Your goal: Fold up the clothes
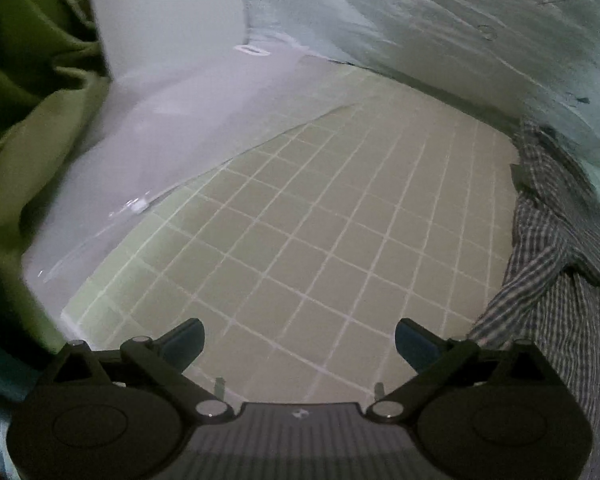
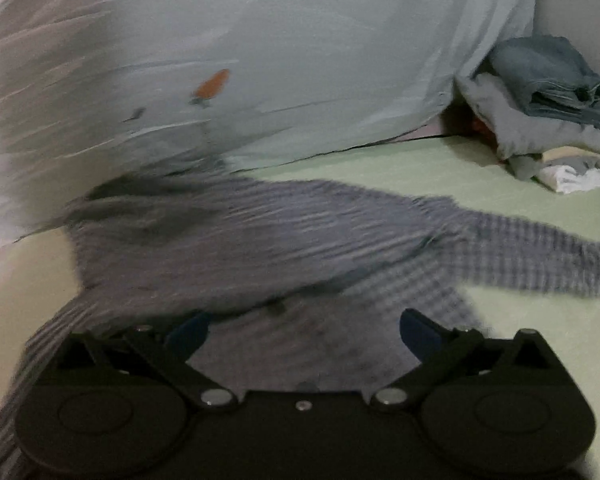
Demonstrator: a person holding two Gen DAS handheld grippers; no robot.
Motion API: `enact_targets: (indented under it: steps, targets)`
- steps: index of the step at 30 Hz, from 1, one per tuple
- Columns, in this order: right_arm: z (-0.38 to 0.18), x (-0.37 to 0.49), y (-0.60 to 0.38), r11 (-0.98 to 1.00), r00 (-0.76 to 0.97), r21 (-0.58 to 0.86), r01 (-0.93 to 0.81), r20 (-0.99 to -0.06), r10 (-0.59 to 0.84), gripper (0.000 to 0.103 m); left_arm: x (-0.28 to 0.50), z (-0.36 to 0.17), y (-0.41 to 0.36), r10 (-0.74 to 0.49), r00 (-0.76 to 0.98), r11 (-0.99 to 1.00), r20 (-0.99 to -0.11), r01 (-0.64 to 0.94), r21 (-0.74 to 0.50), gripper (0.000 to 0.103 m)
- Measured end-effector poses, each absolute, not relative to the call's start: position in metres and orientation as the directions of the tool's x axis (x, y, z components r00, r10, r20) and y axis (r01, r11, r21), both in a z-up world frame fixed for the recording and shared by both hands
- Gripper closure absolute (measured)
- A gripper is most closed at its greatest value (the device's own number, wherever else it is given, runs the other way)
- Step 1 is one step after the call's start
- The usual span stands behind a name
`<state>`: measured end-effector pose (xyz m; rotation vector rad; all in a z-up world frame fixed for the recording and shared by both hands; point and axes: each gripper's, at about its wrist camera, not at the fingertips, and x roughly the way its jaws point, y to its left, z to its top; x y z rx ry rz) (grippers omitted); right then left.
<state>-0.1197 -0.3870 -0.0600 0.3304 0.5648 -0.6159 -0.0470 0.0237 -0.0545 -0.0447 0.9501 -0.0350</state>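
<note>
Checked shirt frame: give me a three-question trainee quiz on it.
1. True or false: the right gripper is shut on the checked shirt.
2. What lies under the left gripper? A) grid mat B) jeans C) the shirt
3. What sits at the far right in the right wrist view?

Key: 1 false, its jaws stand open above the shirt. 2 A, the grid mat. 3 A pile of folded clothes.
</note>
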Motion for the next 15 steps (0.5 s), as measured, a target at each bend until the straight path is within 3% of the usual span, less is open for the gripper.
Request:
enact_targets:
  steps: [11,15]
  targets:
    - [-0.066,-0.099,-0.168,0.706,0.594,0.115,0.699,-0.642,-0.484,0.001,-0.008,-0.041,0.11,-0.213,0.573,0.951,-0.791,0.308,-0.034,0.002]
    - [-0.067,-0.091,-0.116,0.71,0.575,0.103,0.696,-0.671,-0.467,0.018,-0.009,-0.043,0.131,-0.232,0.537,0.928,-0.811,0.372,-0.019,0.002]
